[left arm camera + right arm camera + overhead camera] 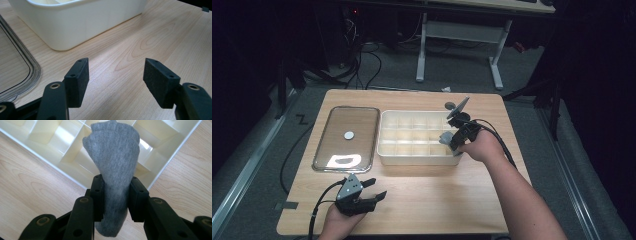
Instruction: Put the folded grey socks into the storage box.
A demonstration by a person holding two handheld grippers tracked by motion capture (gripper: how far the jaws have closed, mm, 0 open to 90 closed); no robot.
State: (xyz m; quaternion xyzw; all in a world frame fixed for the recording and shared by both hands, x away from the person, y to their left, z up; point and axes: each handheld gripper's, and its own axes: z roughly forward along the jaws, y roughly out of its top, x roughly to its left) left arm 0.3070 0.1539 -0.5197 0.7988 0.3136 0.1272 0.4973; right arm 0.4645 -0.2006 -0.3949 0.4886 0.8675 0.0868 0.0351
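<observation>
Grey sock pinched in the right gripper over the divider box, left gripper idle.

High view: the cream divider box [414,138] sits mid-frame on the wooden desk [437,200], with a clear lid [346,138] lying flat to its left. The right gripper [451,141] is at the box's right end, holding the grey sock [445,136]; the left gripper [374,188] is at lower left. Left gripper view: jaws spread wide, nothing between them, box wall [75,25] along the top. Right gripper view: jaws clamped on the sock [115,170], which sticks up over the box compartments [62,142] at the top of frame.
</observation>
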